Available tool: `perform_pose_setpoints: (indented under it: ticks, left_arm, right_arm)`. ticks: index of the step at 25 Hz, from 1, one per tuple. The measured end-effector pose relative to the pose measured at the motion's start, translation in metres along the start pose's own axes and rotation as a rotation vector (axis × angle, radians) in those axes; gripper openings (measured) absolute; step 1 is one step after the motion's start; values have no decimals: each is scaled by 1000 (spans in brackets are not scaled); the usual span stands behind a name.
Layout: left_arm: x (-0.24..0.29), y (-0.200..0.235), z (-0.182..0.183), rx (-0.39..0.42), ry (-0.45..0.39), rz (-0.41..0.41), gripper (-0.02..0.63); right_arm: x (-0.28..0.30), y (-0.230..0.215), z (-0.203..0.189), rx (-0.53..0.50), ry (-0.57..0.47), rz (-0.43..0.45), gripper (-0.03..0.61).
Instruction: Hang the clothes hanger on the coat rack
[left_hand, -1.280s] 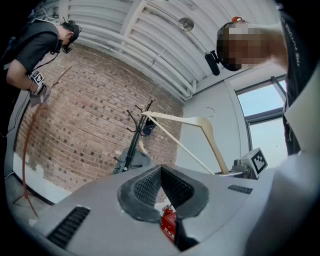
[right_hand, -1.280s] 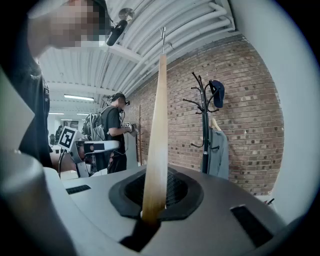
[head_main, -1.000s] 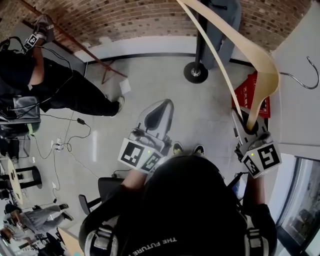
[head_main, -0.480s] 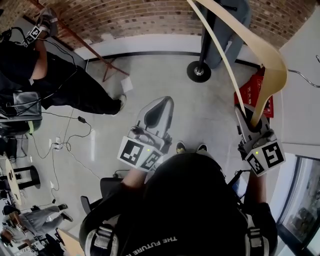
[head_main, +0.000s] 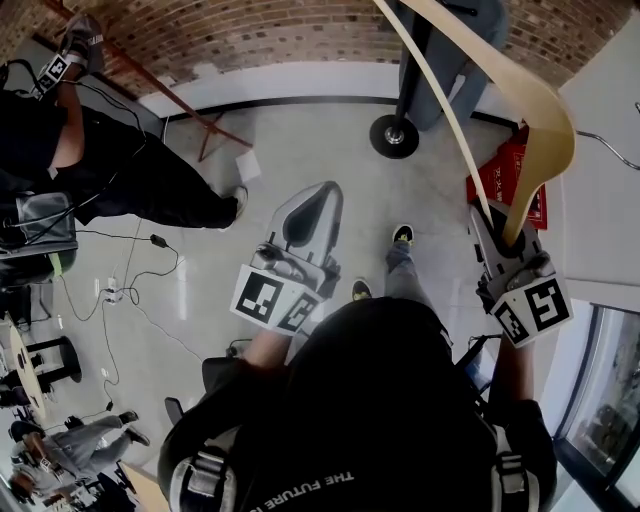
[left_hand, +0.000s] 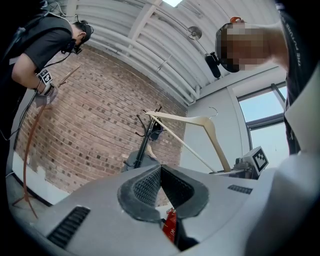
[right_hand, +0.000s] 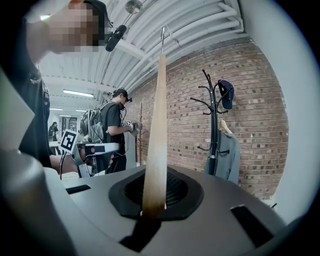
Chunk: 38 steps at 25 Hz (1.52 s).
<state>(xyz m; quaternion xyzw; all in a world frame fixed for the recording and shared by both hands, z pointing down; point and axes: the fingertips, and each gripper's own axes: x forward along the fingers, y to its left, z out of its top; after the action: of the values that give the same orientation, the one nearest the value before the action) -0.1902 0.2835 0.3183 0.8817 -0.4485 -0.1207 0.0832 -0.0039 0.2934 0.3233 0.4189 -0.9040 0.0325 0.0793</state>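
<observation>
My right gripper (head_main: 497, 238) is shut on the lower end of a pale wooden clothes hanger (head_main: 545, 110), which arches up and away from it. The hanger's metal hook (head_main: 612, 140) points right, against the white wall. In the right gripper view the hanger (right_hand: 156, 135) stands edge-on between the pads. The black coat rack (right_hand: 215, 125) stands ahead by the brick wall, bearing a dark cap (right_hand: 226, 92) and a grey garment (right_hand: 227, 155); its round base (head_main: 392, 133) shows on the floor. My left gripper (head_main: 305, 215) is shut with nothing in it, level, to the left of the hanger.
A person in black (head_main: 110, 170) stands at the left, holding their own gripper near a leaning wooden pole (head_main: 165, 90). A red box (head_main: 503, 185) lies on the floor by the white wall (head_main: 600, 200). Cables (head_main: 150, 270) trail over the floor at the left.
Both grippers and the hanger have moved forward toward the rack. The person's foot has stepped ahead between the grippers. Neither grip has altered.
</observation>
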Motion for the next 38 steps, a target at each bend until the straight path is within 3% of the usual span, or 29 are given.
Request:
perform_pose_setpoints:
  ticks: [9, 22, 38]
  left_arm:
    - [68, 25, -3, 13, 5, 5, 18]
    - [206, 58, -11, 29, 37, 28, 18]
    - [341, 56, -36, 49, 50, 22, 18]
  right_arm:
    - [45, -60, 4, 3, -13, 14, 31]
    - [109, -190, 8, 33, 0, 29, 31]
    - [143, -305, -2, 6, 22, 83, 31]
